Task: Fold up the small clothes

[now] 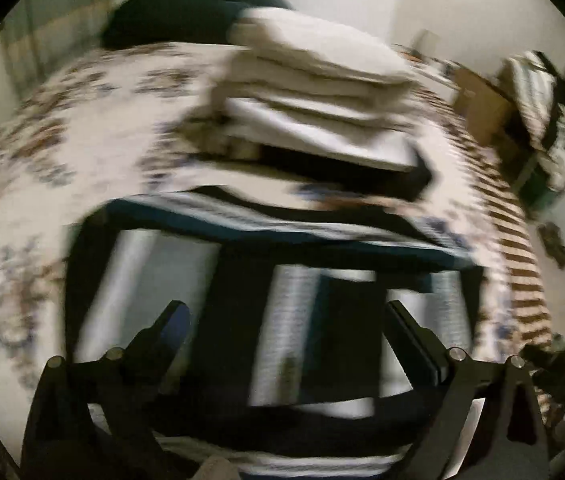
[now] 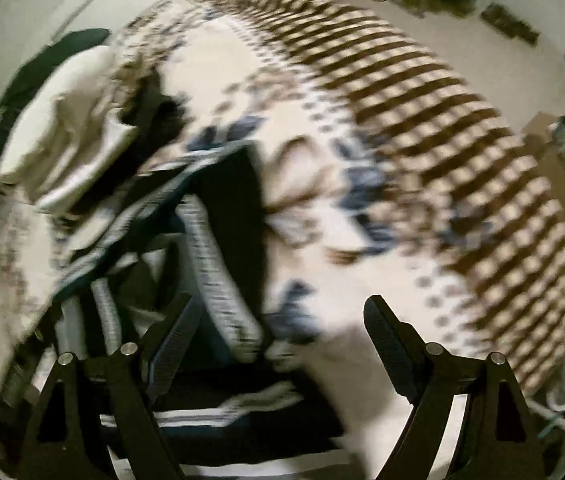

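Note:
Both views are motion-blurred. A black, teal and white striped garment lies on the floral bedspread, right under my left gripper, which is open and empty above it. In the right wrist view the same garment lies at the lower left. My right gripper is open and empty; its left finger is over the garment's edge and its right finger over bare bedspread.
A stack of folded pale clothes sits behind the garment, with a dark item beyond it. The stack shows at the left in the right wrist view. The bed's brown striped edge drops to the floor, with clutter beyond.

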A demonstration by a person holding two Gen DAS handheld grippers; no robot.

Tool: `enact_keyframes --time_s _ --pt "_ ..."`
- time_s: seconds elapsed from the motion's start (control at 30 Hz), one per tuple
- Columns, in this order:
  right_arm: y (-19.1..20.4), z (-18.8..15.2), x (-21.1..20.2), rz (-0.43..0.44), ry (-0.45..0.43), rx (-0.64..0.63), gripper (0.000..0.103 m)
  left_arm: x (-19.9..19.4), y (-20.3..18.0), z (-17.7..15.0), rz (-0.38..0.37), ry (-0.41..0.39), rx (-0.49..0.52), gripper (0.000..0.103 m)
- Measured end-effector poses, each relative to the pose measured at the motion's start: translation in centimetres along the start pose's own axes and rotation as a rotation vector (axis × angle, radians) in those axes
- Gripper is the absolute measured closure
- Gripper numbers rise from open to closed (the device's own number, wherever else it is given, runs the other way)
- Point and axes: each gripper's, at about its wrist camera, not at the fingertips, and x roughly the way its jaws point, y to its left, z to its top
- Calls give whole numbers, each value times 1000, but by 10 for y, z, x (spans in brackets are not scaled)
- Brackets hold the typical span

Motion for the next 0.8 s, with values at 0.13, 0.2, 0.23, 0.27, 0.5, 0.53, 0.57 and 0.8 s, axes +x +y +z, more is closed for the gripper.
enact_keyframes --time_s 0.13,0.2,0.23,0.27,0.5,0.53,0.57,0.8 --pt "35 4 25 84 48 -33 17 1 60 -15 129 35 -79 5" --pt "50 6 46 108 73 -36 17 9 77 -24 176 61 -109 5" --pt "55 7 54 103 82 -39 17 13 86 -28 201 78 -131 5" --pt "62 8 66 96 93 -48 17 15 97 -32 218 92 -161 5" --pt "99 5 96 -66 48 -205 99 12 133 -35 283 85 -243 5" --pt "104 5 83 -92 -4 -243 100 13 138 -33 281 84 -249 5" --pt "105 5 74 -101 -39 -260 100 14 140 -31 286 84 -254 5" --pt "66 40 52 -160 -75 -198 100 36 147 -4 258 85 -265 5"
